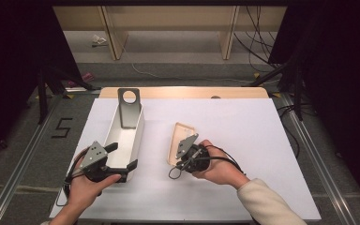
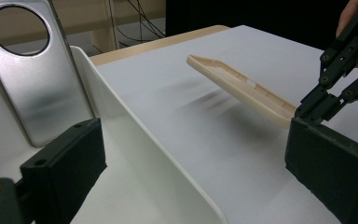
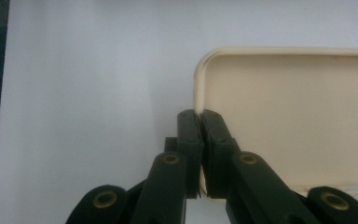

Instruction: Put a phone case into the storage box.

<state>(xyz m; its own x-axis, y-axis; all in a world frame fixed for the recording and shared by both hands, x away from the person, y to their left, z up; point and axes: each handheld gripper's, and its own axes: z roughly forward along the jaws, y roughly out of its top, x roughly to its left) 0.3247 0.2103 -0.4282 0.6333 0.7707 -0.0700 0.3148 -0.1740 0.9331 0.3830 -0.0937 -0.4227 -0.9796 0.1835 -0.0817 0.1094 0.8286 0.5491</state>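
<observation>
A white sheet (image 1: 243, 140) covers most of the wooden table (image 1: 183, 92), whose bare far edge shows as a pale strip beyond it. On the left half of the sheet stands a long white bin (image 1: 138, 133), its length running from near to far. Inside it, at the far end, a silver phone case (image 1: 129, 110) with a round camera cutout leans upright against the end wall — the left gripper view shows it (image 2: 42, 88) resting on the bin's floor, the bin's right wall (image 2: 135, 140) running beside it.

The left gripper (image 1: 122, 157) sits at the near end of the bin with its jaws spread wide. In the left gripper view one pad (image 2: 65, 172) hangs inside the bin and the other (image 2: 335, 163) outside over the sheet, so the jaws straddle the right wall without pressing on it; nothing is grasped.

Right of the bin, near the middle of the sheet, the right gripper (image 1: 177, 159) is clenched on a beige phone case (image 1: 180, 136). In the right gripper view the two pads (image 3: 190, 140) pinch the thin side rim of that case (image 3: 298, 116) near one rounded corner, its hollow inside facing the camera. The left gripper view shows the beige case (image 2: 242, 88) tilted and lifted off the sheet — a soft shadow lies beneath it — with the right gripper (image 2: 314, 109) holding its lower end.
</observation>
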